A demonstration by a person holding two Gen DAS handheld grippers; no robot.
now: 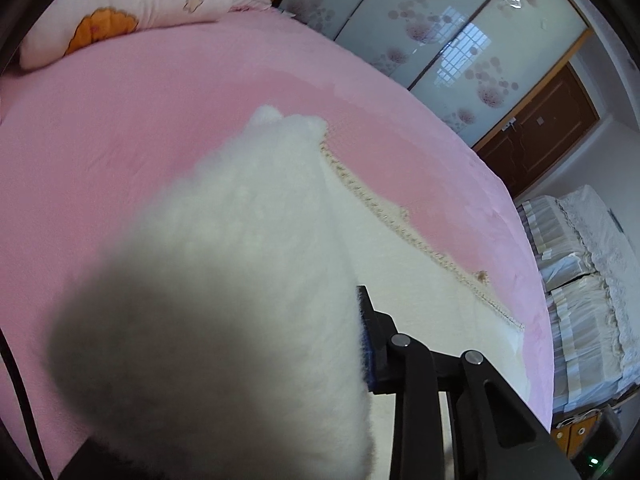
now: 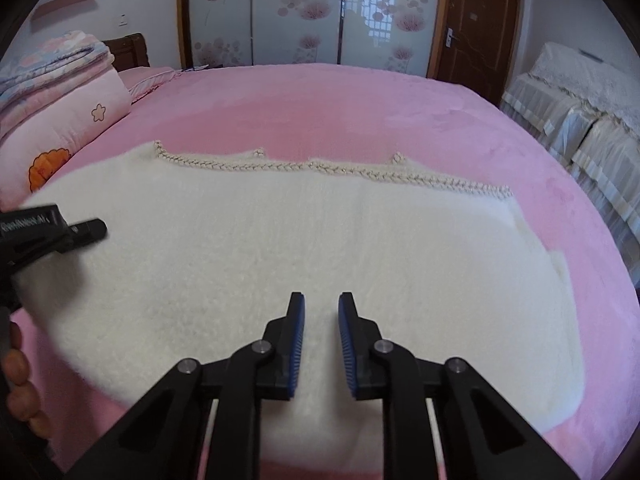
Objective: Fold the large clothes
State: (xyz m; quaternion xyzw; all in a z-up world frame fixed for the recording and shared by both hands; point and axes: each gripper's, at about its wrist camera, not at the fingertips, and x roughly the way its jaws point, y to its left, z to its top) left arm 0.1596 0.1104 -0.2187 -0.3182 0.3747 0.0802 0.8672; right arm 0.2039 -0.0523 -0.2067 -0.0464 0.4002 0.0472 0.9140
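Observation:
A white fluffy garment with a braided trim lies spread flat on the pink bed. My right gripper sits at its near edge with the jaws drawn to a narrow gap and white fleece filling the space between the blue pads. In the left wrist view a thick fold of the same garment stands raised off the bed. My left gripper is shut on it. Only one blue-padded finger shows, since the fleece hides the other. The left tool's black body appears at the left edge, above the person's hand.
Folded pink quilts and a flowered pillow are stacked at the bed's left end. Floral sliding wardrobe doors and a brown door stand behind the bed. A covered sofa runs along the right side.

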